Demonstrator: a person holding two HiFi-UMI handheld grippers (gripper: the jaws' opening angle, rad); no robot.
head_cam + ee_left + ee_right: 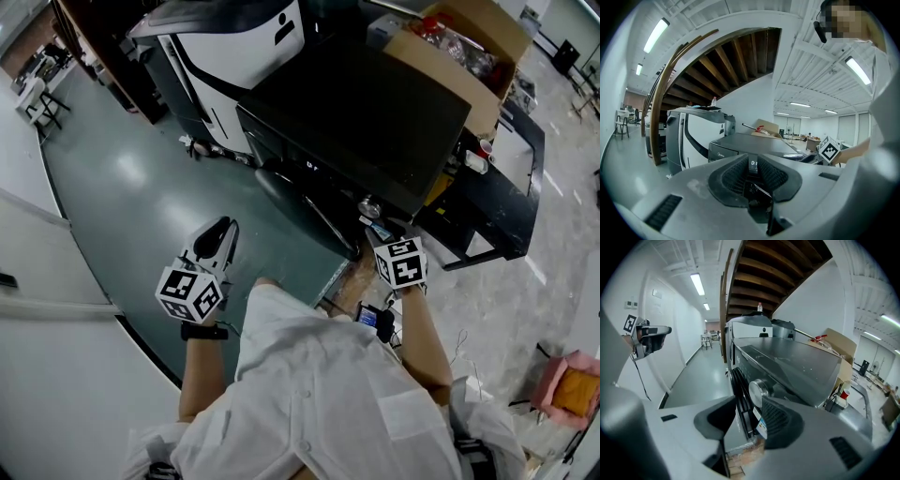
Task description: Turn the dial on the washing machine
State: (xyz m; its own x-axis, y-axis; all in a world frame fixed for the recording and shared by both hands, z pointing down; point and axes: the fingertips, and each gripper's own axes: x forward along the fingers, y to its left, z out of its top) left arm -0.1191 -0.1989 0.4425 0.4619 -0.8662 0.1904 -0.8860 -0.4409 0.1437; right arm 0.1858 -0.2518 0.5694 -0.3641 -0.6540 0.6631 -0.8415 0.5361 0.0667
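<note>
The washing machine (361,112) is a dark front loader seen from above, with its round door (295,202) facing lower left. Its silver dial (368,205) sits at the near corner of the front panel; in the right gripper view the dial (758,391) lies just beyond the jaw tips. My right gripper (377,229) is open, its jaws apart on either side of the line to the dial, and I cannot tell if they touch it. My left gripper (223,234) hangs over the green floor left of the machine, shut on nothing, with only a slit between its pads (736,176).
A cardboard box (469,47) of items stands behind the machine. A white and black machine (244,47) stands at its left. A black frame table (514,192) is at the right. A white wall (56,309) runs along the lower left.
</note>
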